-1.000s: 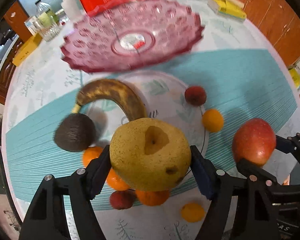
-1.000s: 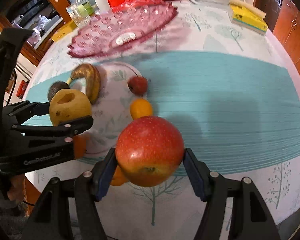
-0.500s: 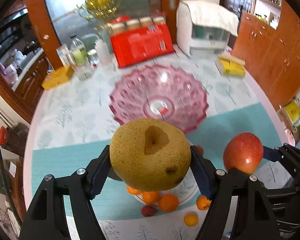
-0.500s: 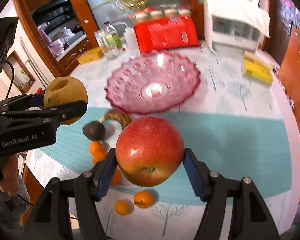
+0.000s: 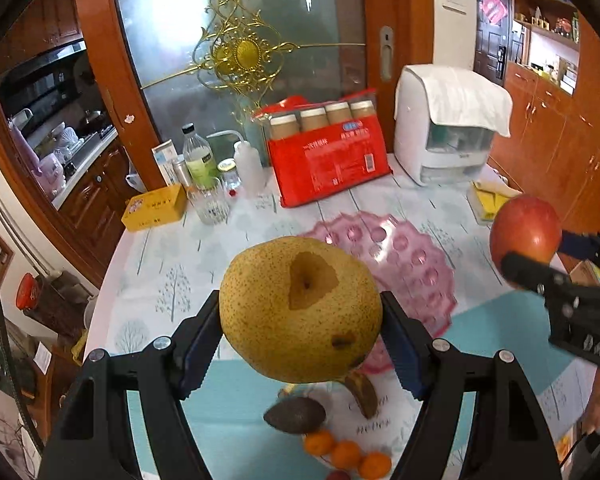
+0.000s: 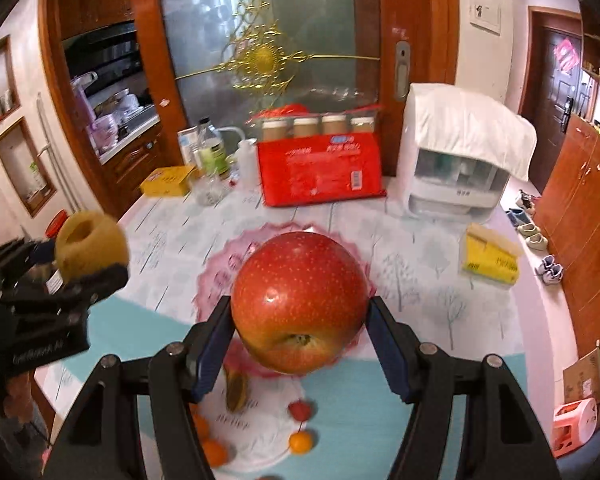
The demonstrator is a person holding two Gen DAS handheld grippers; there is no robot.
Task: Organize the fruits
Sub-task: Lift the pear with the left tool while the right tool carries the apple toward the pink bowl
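Gripping pear (image 5: 300, 308) firmly in left gripper (image 5: 300, 350), apple (image 6: 300, 302) in right gripper (image 6: 300, 346); carrying both level over pink glass dish (image 5: 400, 256), lowering gently, avoiding collision.

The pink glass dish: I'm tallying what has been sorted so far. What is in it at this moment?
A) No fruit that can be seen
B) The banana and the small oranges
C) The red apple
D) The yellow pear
A: the visible part of the pink glass dish holds no fruit; the pear is clamped in the left gripper, the apple in the right gripper, above the table.
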